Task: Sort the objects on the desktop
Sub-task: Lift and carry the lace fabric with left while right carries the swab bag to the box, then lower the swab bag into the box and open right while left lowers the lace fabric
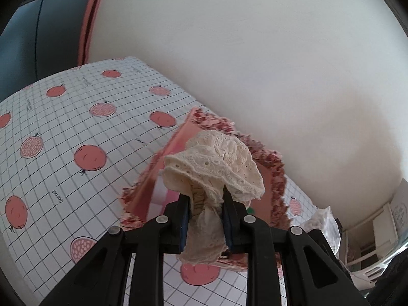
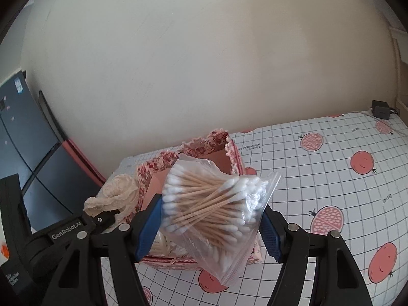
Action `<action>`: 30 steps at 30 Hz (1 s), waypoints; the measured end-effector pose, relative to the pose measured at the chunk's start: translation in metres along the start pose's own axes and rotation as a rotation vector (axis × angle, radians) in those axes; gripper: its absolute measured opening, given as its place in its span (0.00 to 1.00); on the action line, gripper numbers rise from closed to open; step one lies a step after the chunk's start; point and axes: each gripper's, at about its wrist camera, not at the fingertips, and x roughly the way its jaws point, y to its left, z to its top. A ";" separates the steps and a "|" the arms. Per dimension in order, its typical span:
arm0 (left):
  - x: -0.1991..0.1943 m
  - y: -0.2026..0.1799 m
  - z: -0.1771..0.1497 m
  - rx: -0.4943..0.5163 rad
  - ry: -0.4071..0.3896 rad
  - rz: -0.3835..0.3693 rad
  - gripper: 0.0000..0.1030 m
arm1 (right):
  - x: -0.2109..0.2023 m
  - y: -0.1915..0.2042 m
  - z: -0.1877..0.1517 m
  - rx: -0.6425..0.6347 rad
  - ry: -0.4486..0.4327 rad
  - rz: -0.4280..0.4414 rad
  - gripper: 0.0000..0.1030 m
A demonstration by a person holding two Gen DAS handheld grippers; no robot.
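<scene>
place: home | cues: fruit-print tablecloth (image 2: 331,178), floral fabric basket (image 2: 234,153), plain wall (image 2: 204,63)

Under your grippers you have a table covered by a white grid-lined tablecloth (image 2: 318,178) printed with pink pomegranates, whole and halved. On it, at centre frame in the right wrist view, sits a pink fabric basket (image 2: 233,153) with a red floral trim, its far side close to the wall. In the left wrist view the same basket (image 1: 278,178) lies right of centre, the cloth (image 1: 76,127) spreading to the left. At the upper right of the right wrist view, a black power adapter (image 2: 380,109) rests on the cloth's far corner.
</scene>
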 end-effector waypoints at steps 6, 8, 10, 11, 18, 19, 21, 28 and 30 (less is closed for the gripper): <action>0.005 0.009 0.000 -0.016 0.015 0.024 0.23 | 0.015 0.009 -0.006 -0.026 0.029 0.010 0.71; 0.008 0.009 -0.001 -0.014 0.028 0.030 0.23 | 0.014 0.014 -0.008 -0.030 0.033 0.011 0.71; 0.010 0.010 -0.001 -0.011 0.036 0.033 0.23 | 0.019 0.011 -0.007 -0.026 0.033 0.012 0.71; 0.011 0.011 -0.001 -0.010 0.038 0.035 0.23 | 0.021 0.011 -0.006 -0.023 0.035 0.012 0.71; 0.013 0.018 -0.002 -0.031 0.048 0.049 0.24 | 0.026 0.016 -0.009 -0.034 0.046 0.001 0.71; 0.014 0.019 -0.002 -0.031 0.049 0.049 0.24 | 0.026 0.017 -0.009 -0.035 0.047 0.002 0.71; 0.015 0.019 -0.002 -0.032 0.053 0.050 0.24 | 0.025 0.018 -0.010 -0.036 0.048 0.002 0.71; 0.018 0.019 -0.004 -0.034 0.070 0.056 0.24 | 0.033 0.018 -0.012 -0.049 0.061 -0.014 0.72; 0.018 0.019 -0.005 -0.034 0.071 0.056 0.24 | 0.033 0.018 -0.012 -0.053 0.064 -0.023 0.72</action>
